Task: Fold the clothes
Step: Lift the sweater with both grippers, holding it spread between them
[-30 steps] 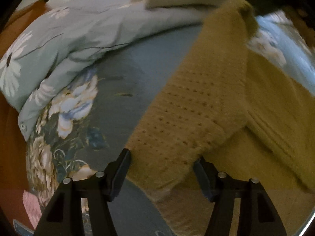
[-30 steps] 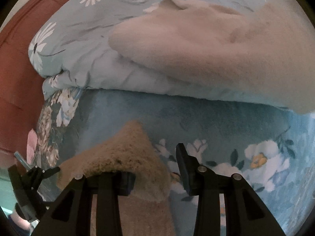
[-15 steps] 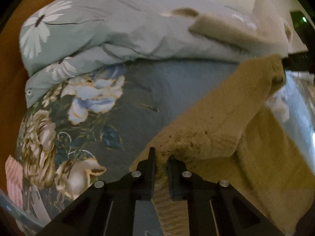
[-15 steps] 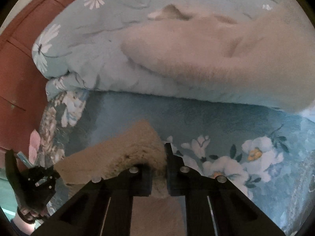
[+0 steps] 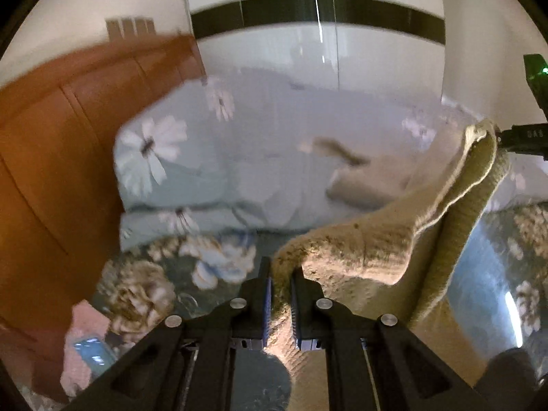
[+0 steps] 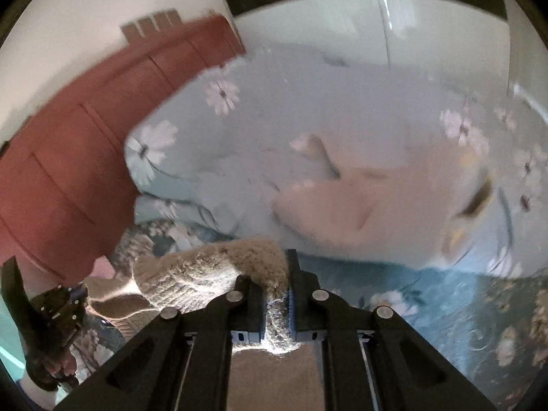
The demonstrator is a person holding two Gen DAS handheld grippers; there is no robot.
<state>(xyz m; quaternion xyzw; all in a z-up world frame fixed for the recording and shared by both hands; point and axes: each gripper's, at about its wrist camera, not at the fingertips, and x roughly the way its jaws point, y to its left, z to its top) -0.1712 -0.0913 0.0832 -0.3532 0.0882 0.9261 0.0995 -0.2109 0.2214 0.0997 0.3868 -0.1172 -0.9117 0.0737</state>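
1. Left gripper (image 5: 281, 274) — jaws pinched on the tan knit sweater's (image 5: 359, 253) edge, near the floral bedsheet (image 5: 219, 267).
2. Right gripper (image 6: 275, 277) — clamped on the same sweater, which stretches between both above the bed.
3. Folded pale-blue duvet (image 6: 212, 171) lies far behind.

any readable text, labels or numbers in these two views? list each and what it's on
"0A8", or similar: pale characters on the right gripper body at the left view's right edge; blurred, uncertain.
Nothing else: no legible label on the knit sweater, the floral quilt or the wooden headboard.
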